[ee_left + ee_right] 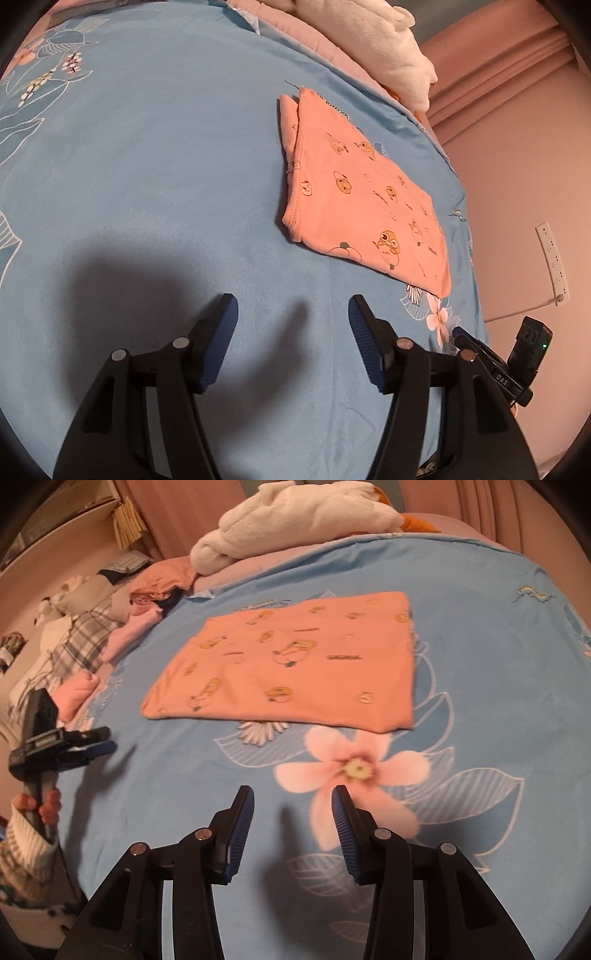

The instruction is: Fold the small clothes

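Note:
A folded orange garment (362, 199) printed with small cartoon figures lies flat on the blue flowered bedsheet (147, 166). In the left wrist view it sits up and to the right of my left gripper (291, 306), which is open with only bare sheet between its fingers. In the right wrist view the garment (295, 664) lies straight ahead, beyond a large pink flower print (354, 768). My right gripper (292, 794) is open and holds nothing, short of the garment's near edge. At the far left of that view a hand holds the left gripper (88, 746), off the cloth.
A white fluffy blanket (295, 520) is heaped at the far side of the bed. Several loose clothes (96, 627), plaid and pink, are piled along the left edge. The bed's right edge drops toward a pink wall with a white socket strip (552, 258).

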Demonstrator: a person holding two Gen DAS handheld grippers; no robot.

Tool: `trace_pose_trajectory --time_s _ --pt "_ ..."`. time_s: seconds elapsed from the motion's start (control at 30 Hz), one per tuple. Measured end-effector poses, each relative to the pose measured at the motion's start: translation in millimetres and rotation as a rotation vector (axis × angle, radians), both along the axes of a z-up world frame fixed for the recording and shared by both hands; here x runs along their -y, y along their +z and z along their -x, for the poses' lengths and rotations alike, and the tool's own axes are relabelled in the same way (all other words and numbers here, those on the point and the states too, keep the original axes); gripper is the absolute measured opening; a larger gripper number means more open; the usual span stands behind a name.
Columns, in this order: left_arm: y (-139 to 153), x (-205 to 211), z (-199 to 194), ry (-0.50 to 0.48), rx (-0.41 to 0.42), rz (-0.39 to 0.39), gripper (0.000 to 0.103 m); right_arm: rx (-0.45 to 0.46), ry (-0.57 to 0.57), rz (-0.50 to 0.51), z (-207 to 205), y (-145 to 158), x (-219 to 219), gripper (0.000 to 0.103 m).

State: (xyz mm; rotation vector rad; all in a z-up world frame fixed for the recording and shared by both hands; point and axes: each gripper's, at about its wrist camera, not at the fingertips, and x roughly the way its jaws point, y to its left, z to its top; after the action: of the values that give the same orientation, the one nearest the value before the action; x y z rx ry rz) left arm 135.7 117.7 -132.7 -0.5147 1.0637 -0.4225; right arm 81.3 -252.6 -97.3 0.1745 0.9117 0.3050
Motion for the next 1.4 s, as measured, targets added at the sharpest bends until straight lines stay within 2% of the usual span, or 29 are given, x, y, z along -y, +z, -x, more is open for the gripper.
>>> trace_pose_trajectory --time_s 0.3,0.7,1.0,1.4 --pt "11 15 -17 -0.001 0.057 -0.091 0.062 0.038 0.026 -0.033 -22 8 -23 0.047" --pt "17 27 -53 -0.039 0.105 -0.12 0.062 0.087 0.051 -0.003 -54 20 -36 0.047" --pt "24 42 -83 -0.074 0.153 -0.177 0.062 0.101 0.047 -0.001 -90 23 -39 0.047" --pt "12 54 -109 -0.109 0.157 -0.21 0.062 0.105 0.07 0.019 -127 20 -50 0.047"
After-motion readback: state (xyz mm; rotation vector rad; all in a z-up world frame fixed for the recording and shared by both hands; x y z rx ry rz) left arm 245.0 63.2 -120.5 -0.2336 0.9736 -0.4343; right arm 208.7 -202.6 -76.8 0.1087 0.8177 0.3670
